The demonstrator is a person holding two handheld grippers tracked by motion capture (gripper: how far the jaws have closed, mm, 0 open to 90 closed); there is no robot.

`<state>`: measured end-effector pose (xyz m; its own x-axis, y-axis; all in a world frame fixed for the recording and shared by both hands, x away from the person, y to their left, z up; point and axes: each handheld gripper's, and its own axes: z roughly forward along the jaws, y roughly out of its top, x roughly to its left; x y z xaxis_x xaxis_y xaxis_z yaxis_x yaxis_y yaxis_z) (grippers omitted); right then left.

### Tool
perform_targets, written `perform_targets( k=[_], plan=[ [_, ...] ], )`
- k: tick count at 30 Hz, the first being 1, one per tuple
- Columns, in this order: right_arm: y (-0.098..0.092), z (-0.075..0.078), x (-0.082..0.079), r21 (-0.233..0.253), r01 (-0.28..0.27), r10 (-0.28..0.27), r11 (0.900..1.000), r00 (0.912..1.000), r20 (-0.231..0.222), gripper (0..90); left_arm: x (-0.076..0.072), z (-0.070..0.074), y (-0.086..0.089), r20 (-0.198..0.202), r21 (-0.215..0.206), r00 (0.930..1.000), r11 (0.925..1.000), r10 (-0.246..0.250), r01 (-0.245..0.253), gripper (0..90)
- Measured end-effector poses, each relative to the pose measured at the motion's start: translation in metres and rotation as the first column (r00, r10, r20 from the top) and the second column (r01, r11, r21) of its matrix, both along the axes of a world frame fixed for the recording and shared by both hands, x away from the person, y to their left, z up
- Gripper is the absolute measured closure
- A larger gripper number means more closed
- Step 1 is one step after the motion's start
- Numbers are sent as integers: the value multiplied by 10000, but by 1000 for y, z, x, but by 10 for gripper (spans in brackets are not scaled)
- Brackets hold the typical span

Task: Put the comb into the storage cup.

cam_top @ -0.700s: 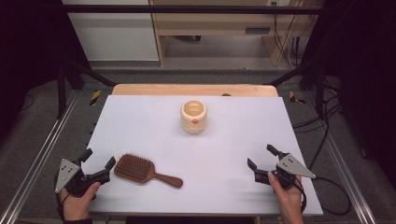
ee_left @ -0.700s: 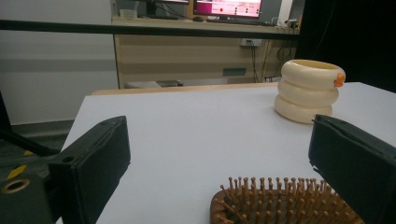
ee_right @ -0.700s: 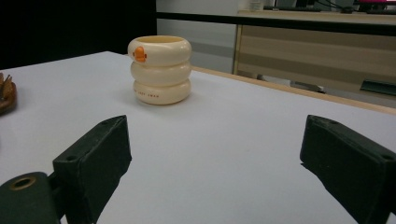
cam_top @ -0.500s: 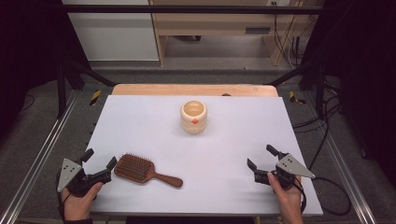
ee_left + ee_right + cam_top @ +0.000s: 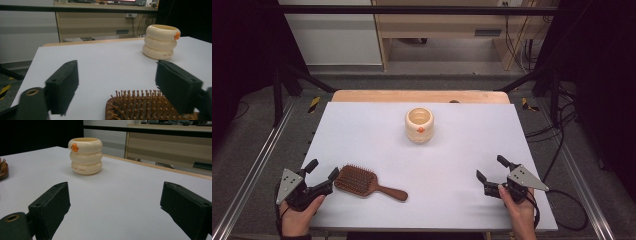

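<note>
We have our left gripper [image 5: 321, 175] low at the near left corner of the surface [image 5: 377, 130], jaws spread wide and gripping nothing. The wooden hairbrush [image 5: 362, 181] lies just ahead of it, bristles up; in the left gripper view its head [image 5: 150, 106] sits between the 2 jaws and slightly beyond them, not yet touched as far as we can see. Its handle points away from this gripper, toward the middle of the surface.

Our right gripper [image 5: 494, 169] rests at the near right, also wide open and empty, well apart from the brush. Far ahead of both grippers stands a cream ringed cup [image 5: 419, 125] with an orange mark, upright and untouched; from the right gripper it lies ahead and to the left [image 5: 85, 155].

We judge the work barely begun: the approach to the brush is made, but no grasp yet. Left to do, by our reading: close on the brush head, lift, and carry it, perhaps to the cup.
</note>
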<state>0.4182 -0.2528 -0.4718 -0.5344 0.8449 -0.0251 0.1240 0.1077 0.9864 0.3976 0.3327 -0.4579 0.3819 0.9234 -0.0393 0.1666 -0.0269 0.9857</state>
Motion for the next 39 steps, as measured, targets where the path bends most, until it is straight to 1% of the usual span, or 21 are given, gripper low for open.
perform_targets(
  k=[2, 5, 6, 10, 11, 12, 13, 14, 15, 18, 19, 21, 24, 25, 28, 33, 34, 35, 36, 37, 39],
  plan=[
    [0, 0, 0, -8, 14, -14, 10000, 10000, -32, 93, 4, 1, 3, -26, -256, 9999, 9996, 100, -101, 279],
    [0, 0, 0, -42, -8, 8, 10000, 10000, 2, 95, 8, 2, 9, -3, -358, 9997, 9991, 239, -239, 347],
    [0, 0, 0, -60, -22, 22, 10000, 10000, 23, 96, 13, 1, 11, -94, -541, 9997, 9982, 235, -239, 383],
    [0, -1, 2, -17, 9, -9, 10000, 10000, -45, 98, 24, 3, 12, -217, -429, 9996, 9989, 194, -204, 506],
    [0, -1, 2, -17, 9, -9, 10000, 10000, -45, 98, 27, 5, 12, -248, -358, 9996, 9992, 155, -163, 506],
    [1, -1, 1, -36, 18, -18, 10000, 10000, -45, 98, 35, 9, 12, -377, -59, 9993, 10000, 34, -36, 603],
    [1, -1, 1, -50, 1, -1, 10000, 10000, 4, 98, 39, 10, 12, -464, 106, 9989, 9999, 38, -33, 641],
    [1, 0, 0, -31, 15, -14, 10000, 10000, 67, 98, 39, 10, 12, -464, 106, 9989, 9999, 38, -33, 667],
    [1, 0, 0, 71, 26, -27, 10000, 9999, 119, 98, 44, 11, 13, -753, 30, 9972, 10000, 29, -27, 702],
    [0, 1, -1, 155, 57, -59, 9999, 9999, 140, 97, 40, 9, 12, -578, -122, 9981, 9997, 213, -220, 787],
    [0, 1, -1, 155, 57, -59, 9999, 9999, 140, 97, 39, 7, 12, -651, -86, 9977, 9998, 189, -195, 787],
    [0, 0, 0, 134, 55, -57, 9999, 9999, 124, 98, 35, 5, 10, -758, 487, 9966, 9984, 332, -296, 829],
    [0, 1, -1, 190, 32, -35, 9998, 9998, 183, 98, 30, 3, 13, -956, 759, 9949, 9968, 313, -241, 875],
    [1, 1, -2, 263, 33, -38, 9996, 9998, 193, 98, 28, 3, 16, -1045, 981, 9941, 9950, 303, -200, 884],
    [1, 1, -2, 245, 19, -25, 9997, 9997, 234, 98, 26, 2, 22, -1228, 912, 9918, 9955, 354, -242, 900],
    [0, 3, -2, 250, -42, 35, 9997, 9996, 272, 98, 25, -1, 25, -1660, 1140, 9846, 9928, 547, -360, 900],
    [0, 3, -2, 306, -21, 13, 9995, 9997, 261, 98, 26, -2, 23, -1859, 1241, 9808, 9916, 594, -366, 900],
    [0, 3, -2, 312, 1, -9, 9995, 9997, 248, 99, 26, -2, 23, -1859, 1241, 9808, 9916, 594, -366, 900],
    [-1, 3, -2, 298, 16, -23, 9996, 9997, 241, 99, 28, -4, 22, -2104, 1388, 9759, 9899, 584, -294, 900],
    [-1, 3, -2, 298, 16, -23, 9996, 9997, 241, 99, 28, -4, 22, -2104, 1388, 9759, 9899, 584, -294, 900],
    [-1, 3, -3, 345, -46, 40, 9994, 9998, 171, 99, 31, -5, 21, -2456, 1354, 9681, 9906, 496, -164, 900]
  ],
)
